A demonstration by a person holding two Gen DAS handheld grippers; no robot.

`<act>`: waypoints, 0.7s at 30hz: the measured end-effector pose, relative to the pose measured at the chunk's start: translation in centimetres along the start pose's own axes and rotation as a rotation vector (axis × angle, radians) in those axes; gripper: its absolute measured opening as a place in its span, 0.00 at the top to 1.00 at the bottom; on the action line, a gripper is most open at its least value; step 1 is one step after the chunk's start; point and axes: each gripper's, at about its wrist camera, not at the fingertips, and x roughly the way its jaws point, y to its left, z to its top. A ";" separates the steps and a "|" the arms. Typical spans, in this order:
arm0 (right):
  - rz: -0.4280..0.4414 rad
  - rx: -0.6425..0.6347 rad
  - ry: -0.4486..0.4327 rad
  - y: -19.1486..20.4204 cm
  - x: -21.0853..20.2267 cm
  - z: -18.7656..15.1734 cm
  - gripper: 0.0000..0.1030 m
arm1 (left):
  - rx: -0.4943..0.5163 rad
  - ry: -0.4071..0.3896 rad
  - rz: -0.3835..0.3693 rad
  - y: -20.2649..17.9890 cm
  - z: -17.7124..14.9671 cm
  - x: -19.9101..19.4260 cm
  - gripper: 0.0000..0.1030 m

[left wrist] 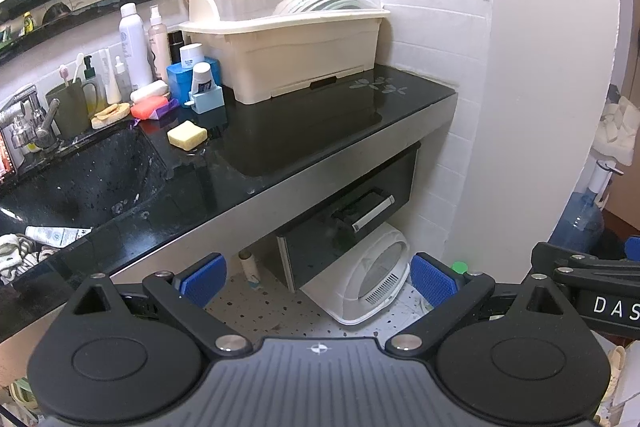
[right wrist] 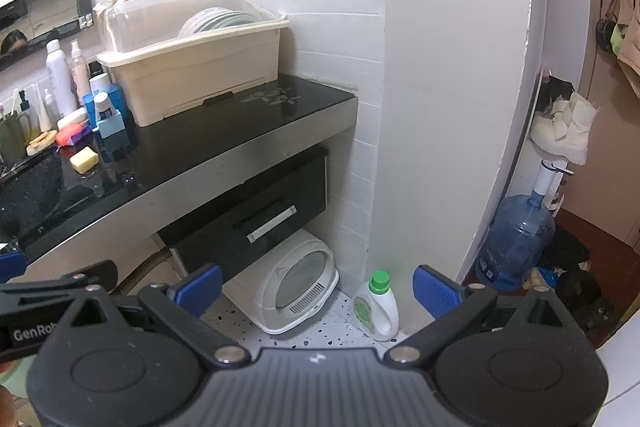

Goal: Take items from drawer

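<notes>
1. Black speckled stone forms the sink (left wrist: 80, 179) at the countertop's left end, with a yellow soap bar (left wrist: 187, 135) lying on the countertop (left wrist: 320, 123) just beside the basin's right rim.
2. Bottles and tubes crowd the back edge of the countertop, left of a cream dish rack (left wrist: 288, 55) holding plates near the back right corner.
3. The drawer (left wrist: 352, 211) hangs under the countertop's right end, its black front closed, silver handle (left wrist: 374, 213) facing out.
4. A white litter box (right wrist: 296, 281) sits on the floor below the drawer; a green-capped detergent bottle (right wrist: 378, 307) stands just to its right.
5. The left gripper (left wrist: 316, 281) is released, blue pads wide apart, holding nothing, well short of the drawer.
6. The right gripper (right wrist: 318, 291) is likewise spread and empty.
</notes>
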 end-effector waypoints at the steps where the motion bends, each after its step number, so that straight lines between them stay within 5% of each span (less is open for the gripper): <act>1: 0.000 -0.001 0.000 0.0 0.0 0.0 0.01 | -0.002 -0.002 -0.001 0.1 0.0 0.1 0.03; 14: 0.046 -0.015 -0.029 -0.2 0.1 0.2 0.01 | -0.026 -0.026 -0.009 0.6 -0.5 1.0 0.03; 21: -0.026 -0.010 -0.089 0.0 0.7 -0.8 0.01 | -0.105 -0.014 -0.080 1.7 -1.3 1.9 0.04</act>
